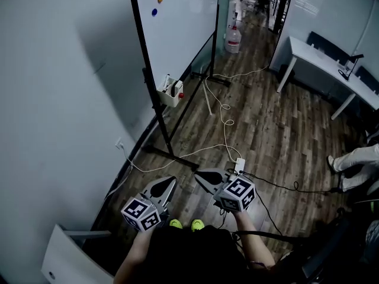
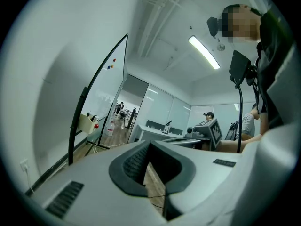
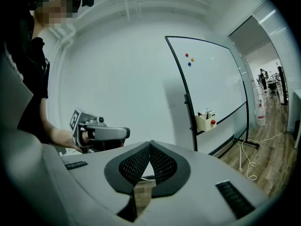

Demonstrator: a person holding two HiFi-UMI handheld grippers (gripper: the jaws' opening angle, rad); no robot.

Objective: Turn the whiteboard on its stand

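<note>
White-faced whiteboard (image 1: 177,22), upper middle of the head view, upright on its black stand (image 1: 155,99), well apart from both tools; left gripper (image 1: 171,182) and right gripper (image 1: 199,174), lower centre, each with jaws pressed together on nothing. Hazards, as I judge them: marker box (image 1: 170,93) hung on the frame may spill when the board flips; white cable (image 1: 224,114) trailing past the stand may snag a shoe; jaws must spread before any grip.
</note>
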